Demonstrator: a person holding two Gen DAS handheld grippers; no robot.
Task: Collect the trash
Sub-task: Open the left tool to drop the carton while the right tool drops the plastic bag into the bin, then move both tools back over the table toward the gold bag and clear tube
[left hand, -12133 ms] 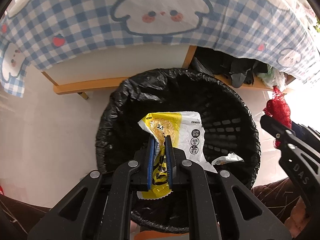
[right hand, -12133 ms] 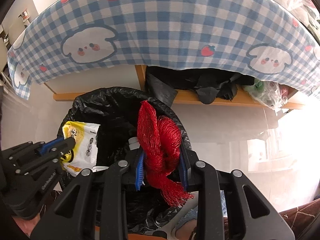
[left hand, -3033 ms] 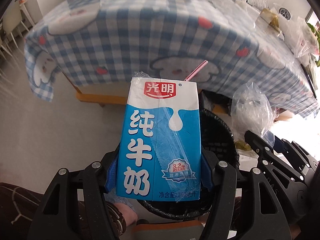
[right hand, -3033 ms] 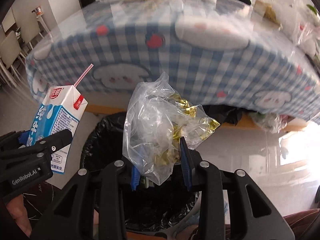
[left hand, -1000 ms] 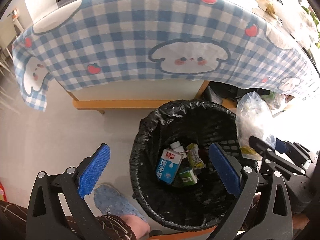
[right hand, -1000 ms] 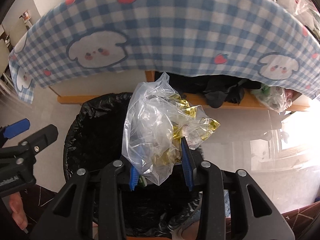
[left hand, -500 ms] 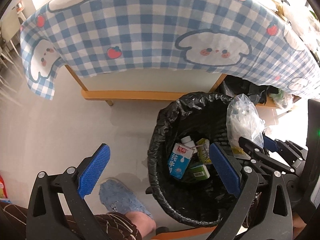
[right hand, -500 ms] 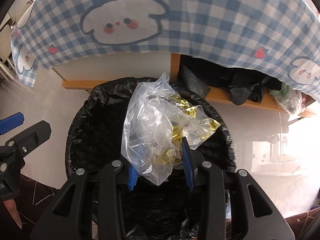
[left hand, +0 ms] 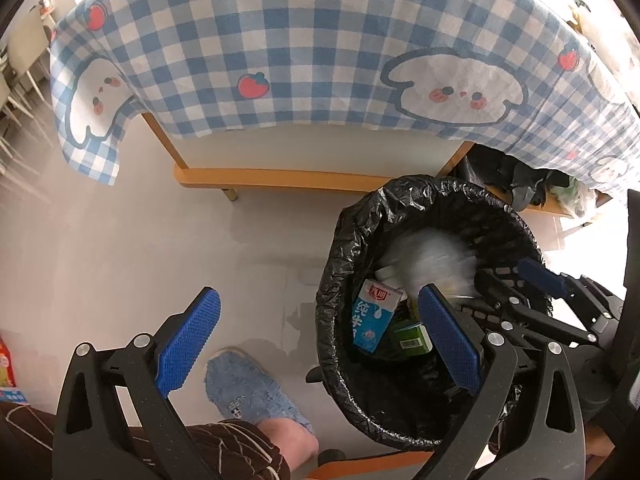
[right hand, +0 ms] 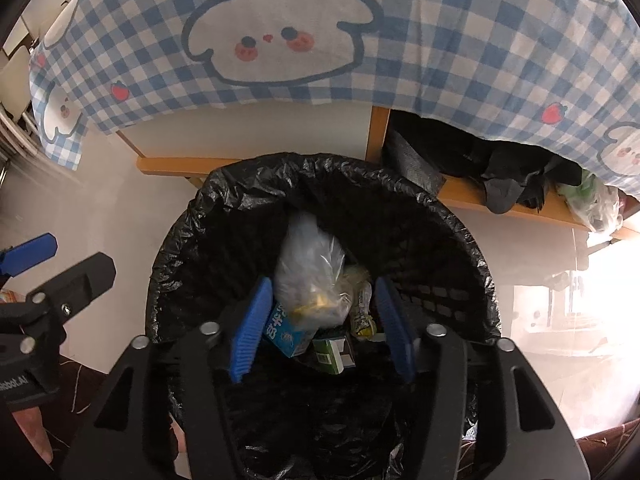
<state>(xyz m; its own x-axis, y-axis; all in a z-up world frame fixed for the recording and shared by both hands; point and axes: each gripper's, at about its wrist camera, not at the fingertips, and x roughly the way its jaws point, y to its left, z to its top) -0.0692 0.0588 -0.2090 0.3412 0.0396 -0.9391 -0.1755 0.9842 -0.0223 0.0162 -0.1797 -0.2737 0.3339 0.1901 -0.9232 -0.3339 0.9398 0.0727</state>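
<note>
A black-lined trash bin stands below the table edge; its rim sits right of centre in the left wrist view. A clear plastic bag with gold wrappers, blurred by motion, is inside the bin above a blue milk carton and a green carton. My right gripper hangs over the bin mouth, its jaws opening, and its pads do not touch the bag. My left gripper stands wide open and holds nothing, beside the bin's left rim.
A blue checked tablecloth hangs over the wooden table frame behind the bin. Dark bags lie on a low shelf at the right. A person's foot in a blue slipper rests on the pale floor left of the bin.
The right gripper's jaws have spread and the clear bag has dropped out of them into the bin. Both grippers have sunk a little closer to the bin.
</note>
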